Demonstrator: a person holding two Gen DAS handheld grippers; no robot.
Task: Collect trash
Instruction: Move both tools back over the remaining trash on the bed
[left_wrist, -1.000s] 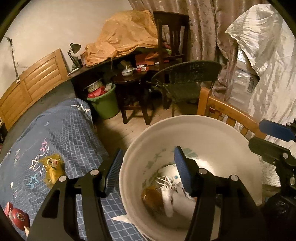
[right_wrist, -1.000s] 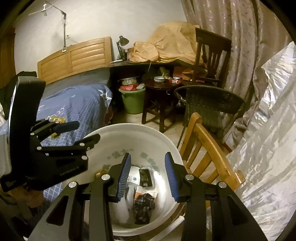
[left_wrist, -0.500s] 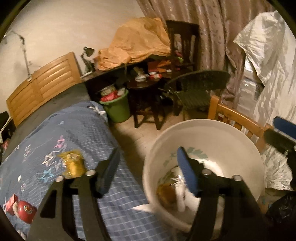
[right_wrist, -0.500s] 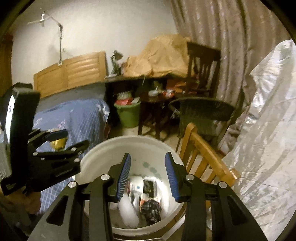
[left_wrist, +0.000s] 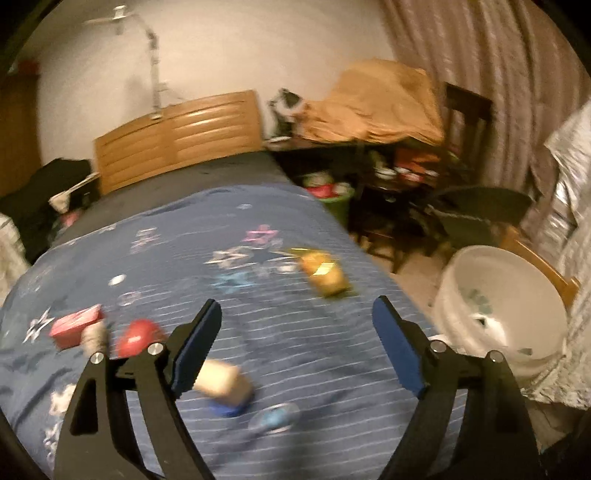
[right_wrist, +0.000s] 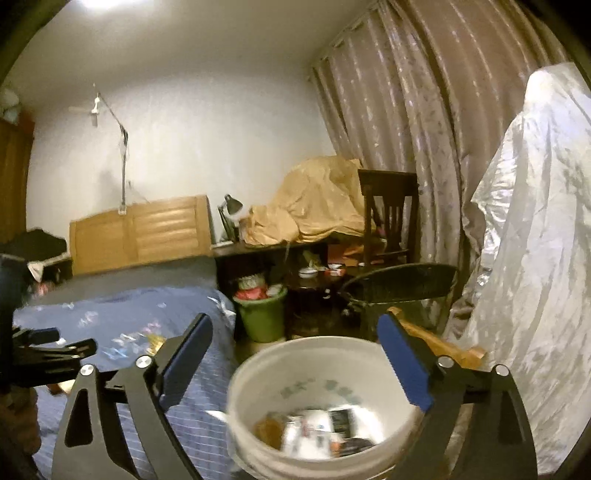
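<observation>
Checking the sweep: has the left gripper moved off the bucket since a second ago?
Yes. The left gripper swung left, off the bucket, over the bed; fingers opening, empty.

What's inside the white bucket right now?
The white bucket holds a blurred heap of trash: brown, white and dark wrappers. Whatever lies beneath that heap is covered.

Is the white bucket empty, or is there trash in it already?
Not empty. The right wrist view shows the white bucket upright with a blurred pile of wrappers on its bottom, well below the rim.
</observation>
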